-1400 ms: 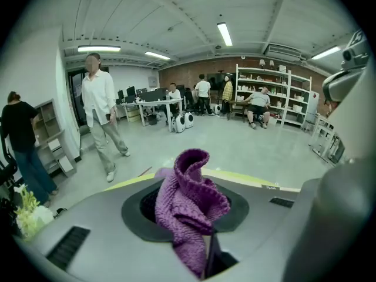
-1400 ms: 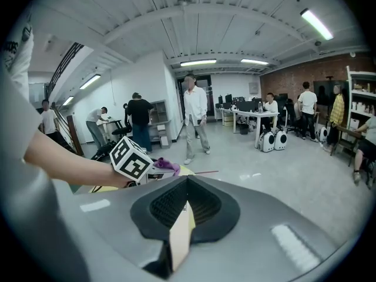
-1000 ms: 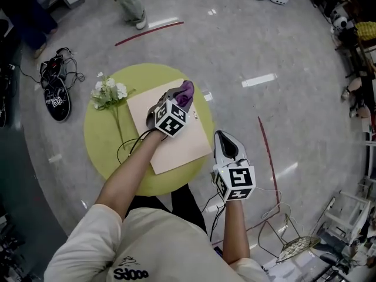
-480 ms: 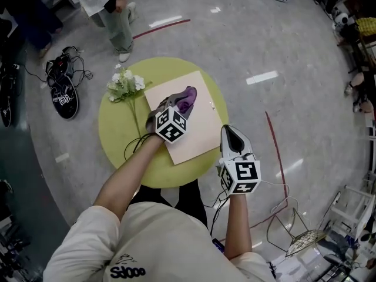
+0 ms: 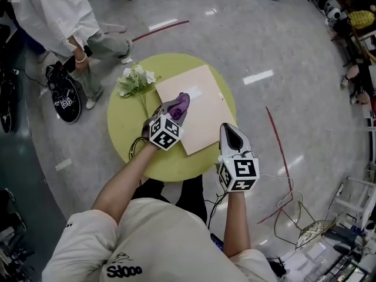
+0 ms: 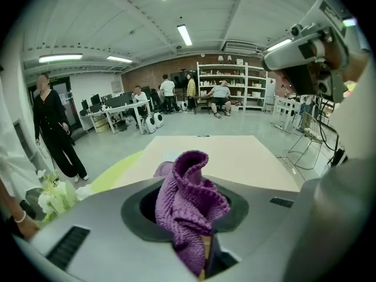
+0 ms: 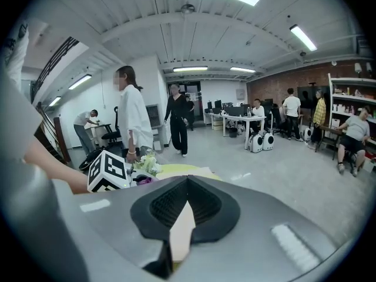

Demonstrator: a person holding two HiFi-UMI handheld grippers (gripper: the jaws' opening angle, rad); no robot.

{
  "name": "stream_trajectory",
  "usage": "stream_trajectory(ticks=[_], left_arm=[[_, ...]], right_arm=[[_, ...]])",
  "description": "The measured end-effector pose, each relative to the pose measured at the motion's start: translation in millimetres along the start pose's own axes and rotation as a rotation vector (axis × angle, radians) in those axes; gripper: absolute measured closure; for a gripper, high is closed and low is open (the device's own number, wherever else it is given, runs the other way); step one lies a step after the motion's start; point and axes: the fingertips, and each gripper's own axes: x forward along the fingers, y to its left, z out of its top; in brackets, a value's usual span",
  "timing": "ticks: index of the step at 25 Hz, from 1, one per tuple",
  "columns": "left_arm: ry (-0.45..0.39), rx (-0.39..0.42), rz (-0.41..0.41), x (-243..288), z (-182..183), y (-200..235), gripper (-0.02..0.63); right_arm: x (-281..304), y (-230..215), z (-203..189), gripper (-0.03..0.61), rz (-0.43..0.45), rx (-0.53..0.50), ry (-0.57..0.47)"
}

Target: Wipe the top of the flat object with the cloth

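Two handheld grippers meet at a round green bench [image 5: 176, 168]. The left gripper [image 5: 176, 109] is clamped on a bunched purple knitted cloth [image 5: 183, 102] over the left edge of the pale flat board [image 5: 202, 96]. The right gripper [image 5: 229, 133] hangs closed and empty near the board's near corner. The cloth looks soft and light, best pinched mid-bunch; the board seems stiff.
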Motion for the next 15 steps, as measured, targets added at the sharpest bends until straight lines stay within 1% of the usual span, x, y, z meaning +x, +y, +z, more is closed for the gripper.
stream_trajectory(ticks=[2, 8, 12, 15], left_arm=[[-0.002, -0.03, -0.001, -8, -6, -2, 0.505], [0.003, -0.081, 0.013, -19, -16, -8, 0.505], [0.024, -0.122, 0.031, -14, -14, -8, 0.505], [0.043, -0.161, 0.052, -7, -8, -9, 0.505]], right_arm=[[-5, 7, 0, 0.568, -0.009, 0.006, -0.004], [-15, 14, 1, 0.568, -0.017, 0.005, -0.009], [-14, 6, 4, 0.568, 0.008, -0.017, -0.007], [-10, -5, 10, 0.568, 0.042, -0.045, 0.0]])
